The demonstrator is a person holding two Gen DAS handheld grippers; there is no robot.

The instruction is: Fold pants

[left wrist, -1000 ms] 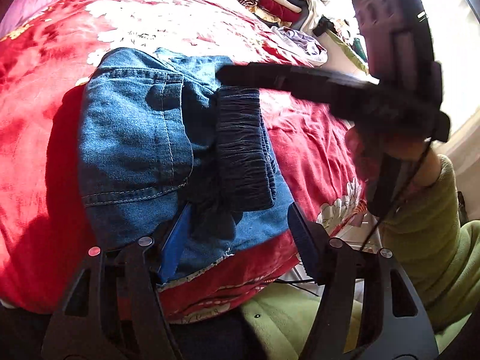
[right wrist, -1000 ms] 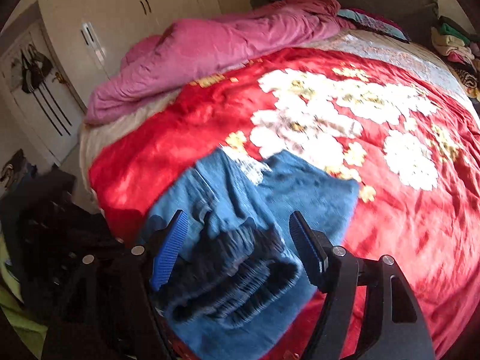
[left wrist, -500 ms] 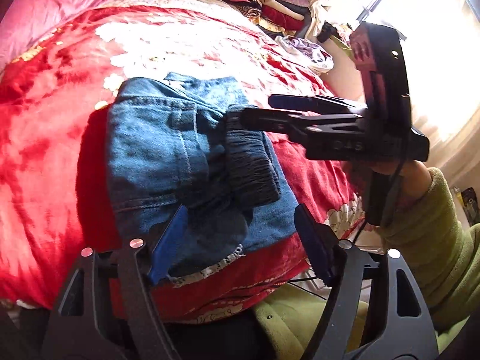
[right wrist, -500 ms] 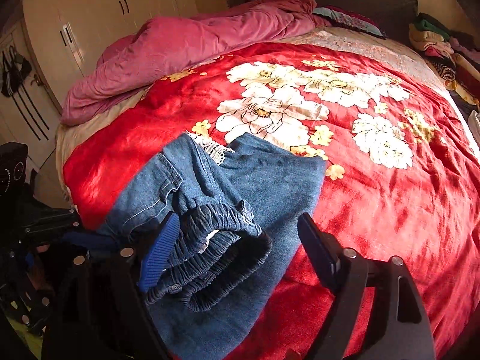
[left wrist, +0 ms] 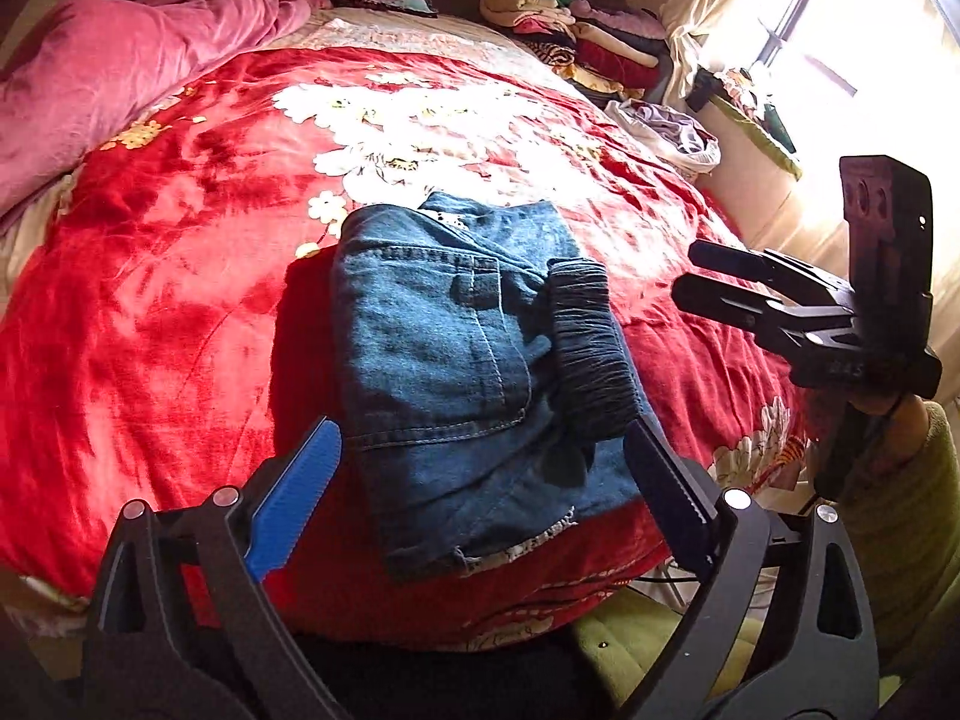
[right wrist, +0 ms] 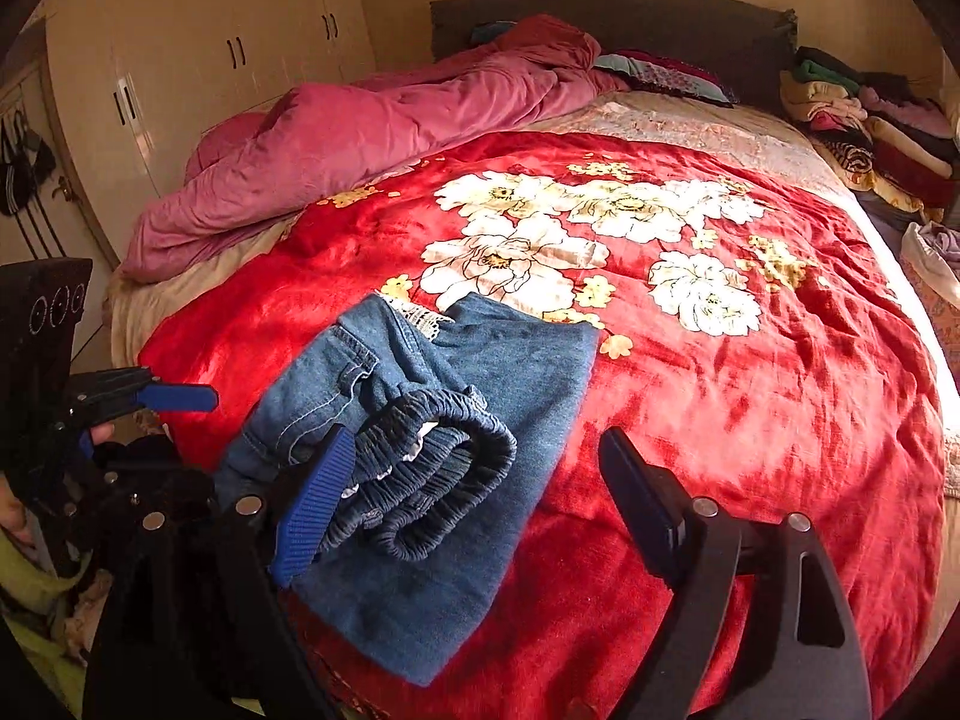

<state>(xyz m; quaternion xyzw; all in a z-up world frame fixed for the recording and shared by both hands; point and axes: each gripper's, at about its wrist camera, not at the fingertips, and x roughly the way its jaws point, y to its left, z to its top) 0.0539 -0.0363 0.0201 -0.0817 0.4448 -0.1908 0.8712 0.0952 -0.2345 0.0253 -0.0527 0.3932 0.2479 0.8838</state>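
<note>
Since the earlier frames both tools have drawn back from the folded blue denim pants (left wrist: 462,360), and the dark elastic waistband (right wrist: 432,480) no longer sits between the right one's fingers. The left hand-held gripper (left wrist: 480,492) hangs above the near edge of the pants, its jaws opening and already wide, nothing between the pads. The right hand-held gripper (right wrist: 474,492) stands wide apart too, clear of the cloth, with the waistband just beyond its blue finger.

The pants lie folded in a compact block at the near edge of the red floral plush blanket (left wrist: 150,312) on the bed.

Only the left view shows the sunlit window (left wrist: 840,18) and a green sleeve (left wrist: 906,510). Only the right view shows the cream wardrobe doors (right wrist: 210,72).
</note>
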